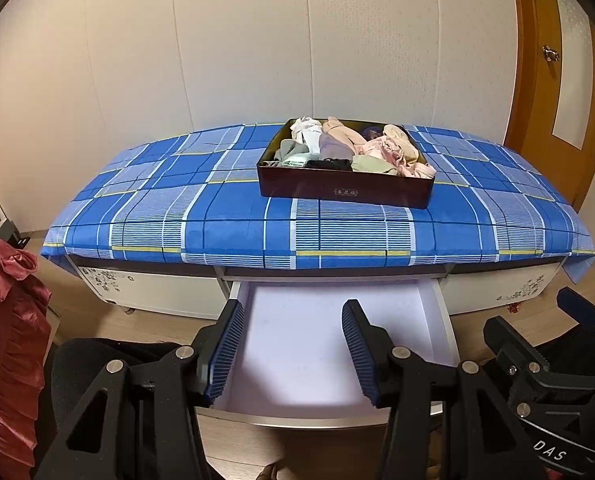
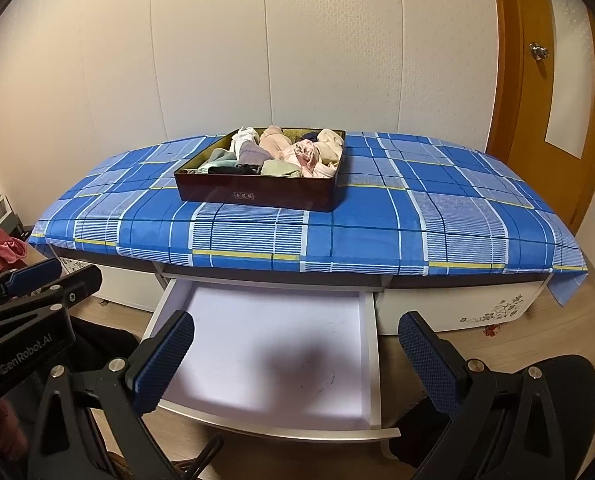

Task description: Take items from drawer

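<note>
The white drawer (image 1: pixel 444 320) (image 2: pixel 265 320) of the low cabinet is pulled out, and its pale bottom shows nothing inside. On the blue plaid cloth (image 1: pixel 217 220) (image 2: pixel 417 216) on top stands a dark brown box (image 1: pixel 345 194) (image 2: pixel 257 197) filled with folded clothes (image 1: pixel 349 148) (image 2: pixel 281 152). My left gripper (image 1: pixel 293 348) (image 2: pixel 77 272) hovers over the drawer's front, open, nothing between its blue pads. My right gripper (image 2: pixel 297 364) (image 1: pixel 545 320) hangs beside it to the right, wide open and holding nothing.
Red ruffled fabric (image 1: pixel 5 320) hangs at the left. A wooden door (image 1: pixel 557 80) (image 2: pixel 537 100) stands at the right. Something black and rounded (image 2: pixel 557 392) lies low on the wooden floor by the drawer front. A panelled wall is behind the cabinet.
</note>
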A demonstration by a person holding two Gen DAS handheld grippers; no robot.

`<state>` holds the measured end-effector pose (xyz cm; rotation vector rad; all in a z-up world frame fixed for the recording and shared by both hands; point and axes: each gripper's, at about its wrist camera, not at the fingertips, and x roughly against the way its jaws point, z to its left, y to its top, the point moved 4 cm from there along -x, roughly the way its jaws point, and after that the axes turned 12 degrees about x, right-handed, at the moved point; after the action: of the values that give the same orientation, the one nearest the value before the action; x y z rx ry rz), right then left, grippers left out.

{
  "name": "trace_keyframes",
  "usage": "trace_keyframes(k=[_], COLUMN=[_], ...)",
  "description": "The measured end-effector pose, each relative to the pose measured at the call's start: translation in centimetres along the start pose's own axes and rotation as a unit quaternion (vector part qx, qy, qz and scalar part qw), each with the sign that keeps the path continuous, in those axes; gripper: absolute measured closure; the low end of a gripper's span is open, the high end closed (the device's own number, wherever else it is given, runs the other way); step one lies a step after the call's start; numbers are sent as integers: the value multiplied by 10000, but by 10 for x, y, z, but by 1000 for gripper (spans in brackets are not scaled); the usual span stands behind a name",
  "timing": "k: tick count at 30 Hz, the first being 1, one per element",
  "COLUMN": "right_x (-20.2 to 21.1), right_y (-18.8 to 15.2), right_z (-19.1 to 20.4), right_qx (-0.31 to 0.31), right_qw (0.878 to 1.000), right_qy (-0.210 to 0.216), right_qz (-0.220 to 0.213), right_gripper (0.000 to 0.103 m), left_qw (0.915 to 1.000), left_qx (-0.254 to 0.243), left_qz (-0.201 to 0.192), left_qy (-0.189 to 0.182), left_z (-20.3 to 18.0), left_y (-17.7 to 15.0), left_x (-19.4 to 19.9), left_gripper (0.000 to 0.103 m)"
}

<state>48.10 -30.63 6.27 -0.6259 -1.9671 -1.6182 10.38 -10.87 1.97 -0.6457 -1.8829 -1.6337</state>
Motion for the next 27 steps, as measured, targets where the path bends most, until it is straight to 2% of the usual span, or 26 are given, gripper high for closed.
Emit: trace_keyframes(k=[27], right_x=[-3], right_y=[-2], right_z=[4], right_qx=[-30], right_qw=[10000], right_qy=[28], right_qz=[78], right_gripper=[0], left_qw=[10000], left_qx=[-21], left_qz=[80], left_qy=[5], left_z=[0], left_y=[-1], left_x=[-3], left_gripper=[51])
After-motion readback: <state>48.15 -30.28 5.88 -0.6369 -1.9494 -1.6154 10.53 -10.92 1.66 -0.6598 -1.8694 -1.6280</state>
